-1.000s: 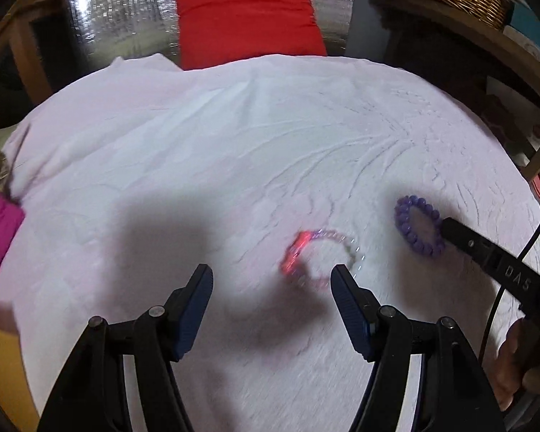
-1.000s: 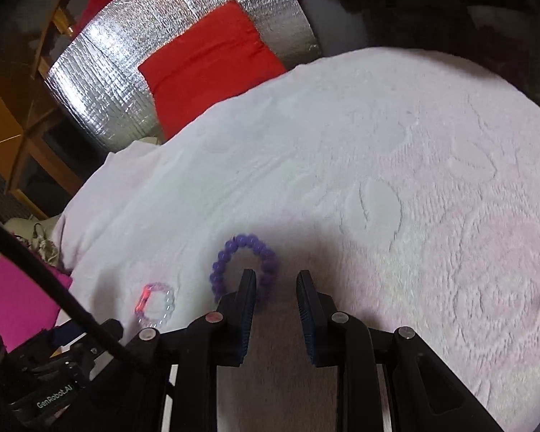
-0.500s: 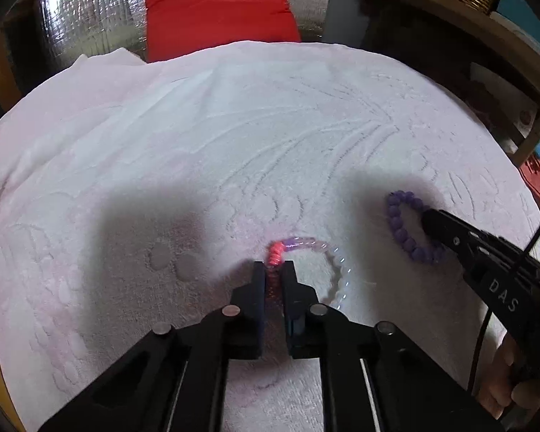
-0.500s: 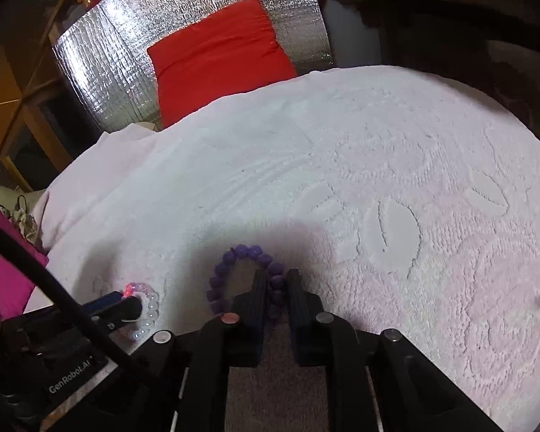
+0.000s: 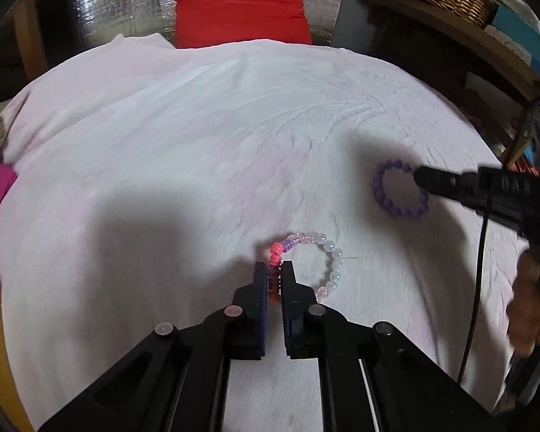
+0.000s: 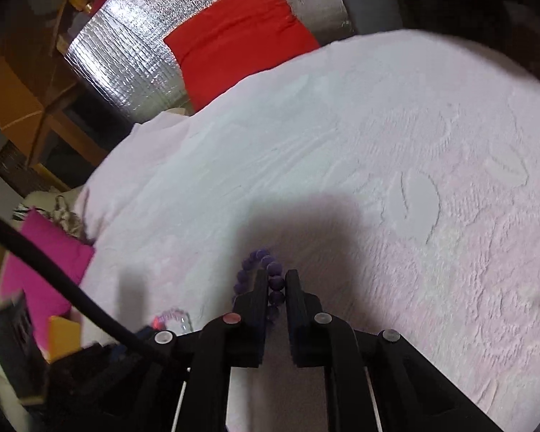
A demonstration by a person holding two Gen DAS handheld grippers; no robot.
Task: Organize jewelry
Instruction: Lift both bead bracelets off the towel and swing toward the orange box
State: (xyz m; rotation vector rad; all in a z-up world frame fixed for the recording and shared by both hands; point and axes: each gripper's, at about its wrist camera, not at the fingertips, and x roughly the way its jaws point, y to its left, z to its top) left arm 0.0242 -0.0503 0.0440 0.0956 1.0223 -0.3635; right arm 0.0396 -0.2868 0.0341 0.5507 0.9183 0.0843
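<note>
Since one second ago: both sides closed, from wide apart to pinching. Left hand-held gripper [image 5: 274,273] now clenched on the red part of the pink bracelet [image 5: 306,264], ring lying flat on the white cloth [image 5: 198,136] and extending to the right of the fingers. Right hand-held gripper [image 6: 274,282] clenched on the right side of the purple bracelet [image 6: 261,279], ring extending to the left, toward the other one. Bracelets near, not touching. Probably next: lift both and carry away; destination not visible. Risk: beads rolling out of a thin pinch.
</note>
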